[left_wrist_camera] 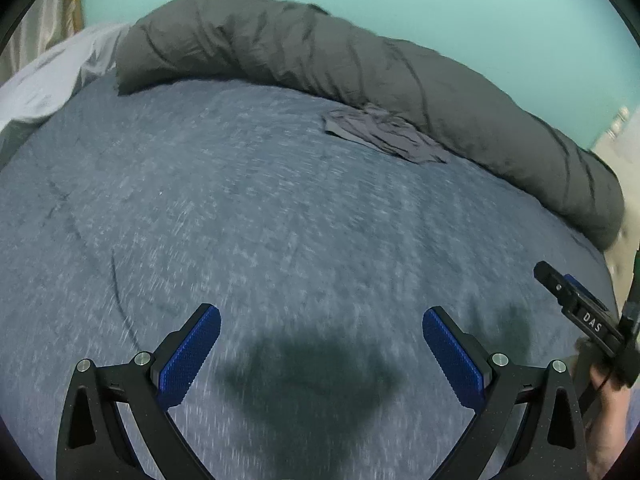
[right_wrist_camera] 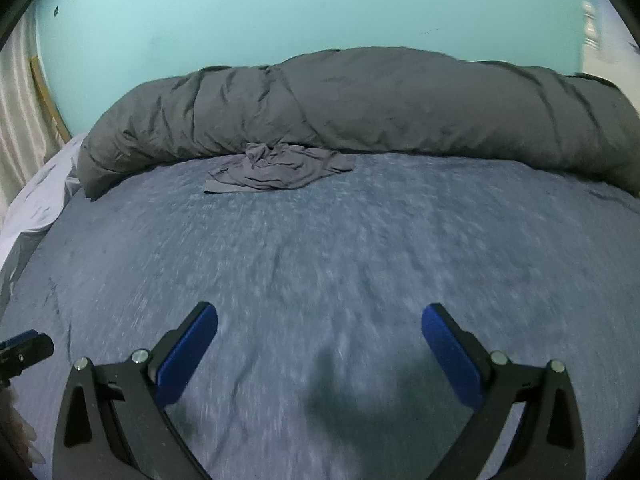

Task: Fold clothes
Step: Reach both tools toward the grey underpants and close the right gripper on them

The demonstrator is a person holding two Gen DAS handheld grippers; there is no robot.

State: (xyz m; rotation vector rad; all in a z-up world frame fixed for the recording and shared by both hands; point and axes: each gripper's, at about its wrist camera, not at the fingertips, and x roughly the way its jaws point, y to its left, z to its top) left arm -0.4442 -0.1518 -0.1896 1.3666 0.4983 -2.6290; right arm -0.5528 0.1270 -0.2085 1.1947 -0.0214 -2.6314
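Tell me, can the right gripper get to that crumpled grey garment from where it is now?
Probably yes. The right gripper is open and empty, and only bare blue bedspread lies between it and the grey garment. The rolled duvet sits behind the garment, not in the way.

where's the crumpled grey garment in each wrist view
Left wrist view: the crumpled grey garment lies upper right of centre on the blue bedspread, against the rolled dark grey duvet.
Right wrist view: the garment lies upper left of centre, again at the duvet's near edge.
Shared landmark: the duvet, along the teal wall.
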